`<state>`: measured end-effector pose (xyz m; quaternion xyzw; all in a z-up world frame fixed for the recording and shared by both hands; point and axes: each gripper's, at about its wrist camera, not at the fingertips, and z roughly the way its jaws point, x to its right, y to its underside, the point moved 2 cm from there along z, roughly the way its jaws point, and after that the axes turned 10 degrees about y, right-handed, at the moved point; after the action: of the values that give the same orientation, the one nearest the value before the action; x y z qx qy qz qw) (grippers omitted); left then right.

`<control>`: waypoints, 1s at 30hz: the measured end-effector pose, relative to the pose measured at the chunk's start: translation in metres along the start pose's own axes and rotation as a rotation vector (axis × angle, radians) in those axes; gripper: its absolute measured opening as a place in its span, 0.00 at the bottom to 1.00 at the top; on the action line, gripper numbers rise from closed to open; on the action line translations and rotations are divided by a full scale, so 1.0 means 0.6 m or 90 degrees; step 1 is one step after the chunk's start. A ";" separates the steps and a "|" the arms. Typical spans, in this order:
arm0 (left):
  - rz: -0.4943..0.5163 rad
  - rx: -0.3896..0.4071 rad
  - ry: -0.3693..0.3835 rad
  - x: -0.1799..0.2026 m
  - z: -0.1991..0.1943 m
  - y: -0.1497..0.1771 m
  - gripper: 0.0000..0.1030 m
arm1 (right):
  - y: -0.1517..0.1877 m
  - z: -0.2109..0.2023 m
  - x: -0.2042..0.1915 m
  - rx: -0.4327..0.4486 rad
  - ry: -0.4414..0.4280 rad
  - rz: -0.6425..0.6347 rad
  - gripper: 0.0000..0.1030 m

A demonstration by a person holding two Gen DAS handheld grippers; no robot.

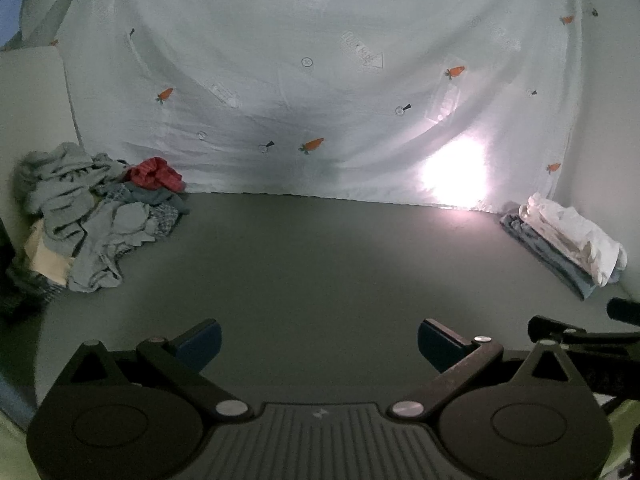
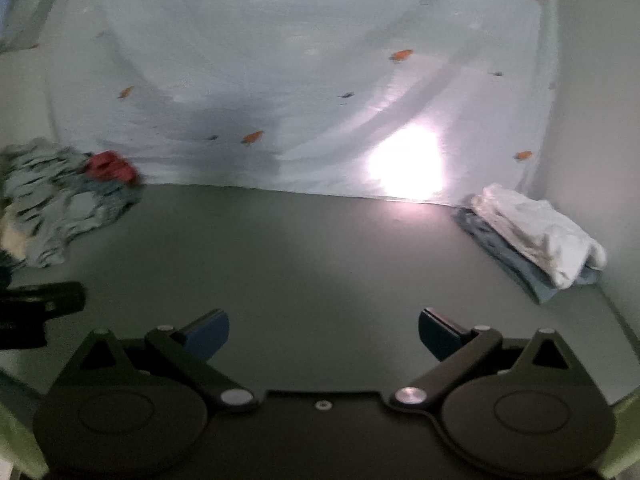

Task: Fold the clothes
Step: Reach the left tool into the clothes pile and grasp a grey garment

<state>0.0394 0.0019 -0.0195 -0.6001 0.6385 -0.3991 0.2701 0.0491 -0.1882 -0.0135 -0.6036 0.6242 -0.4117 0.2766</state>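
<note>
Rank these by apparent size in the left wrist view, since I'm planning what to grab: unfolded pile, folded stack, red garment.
1. unfolded pile, clearly largest.
2. folded stack.
3. red garment, smallest; partly buried, so its true size is unsure.

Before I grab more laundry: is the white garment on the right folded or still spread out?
Folded. The white garment lies as a compact bundle atop the blue clothes, unlike the crumpled pile on the left.

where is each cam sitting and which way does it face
Left wrist: on the left tool, facing forward over the table to the sheet; its open fingers show, and the right tool at far right.
Right wrist: on the right tool, facing the same way; its open fingers show, and the left tool at far left.
Shared: pile, folded stack, table, sheet.
</note>
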 end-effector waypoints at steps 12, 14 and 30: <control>-0.138 -0.024 -0.015 -0.044 0.111 -0.064 1.00 | -0.057 0.165 0.044 -0.035 0.001 0.140 1.00; -0.163 -0.029 -0.037 -0.069 0.118 -0.070 1.00 | -0.064 0.198 0.033 -0.046 -0.016 0.151 1.00; -0.288 -0.070 -0.145 -0.327 0.159 -0.090 1.00 | -0.115 0.335 -0.202 -0.146 -0.101 0.052 1.00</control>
<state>0.1742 0.1792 -0.0518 -0.7828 0.4739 -0.3438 0.2110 0.2692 -0.1010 -0.0753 -0.6362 0.6670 -0.2772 0.2711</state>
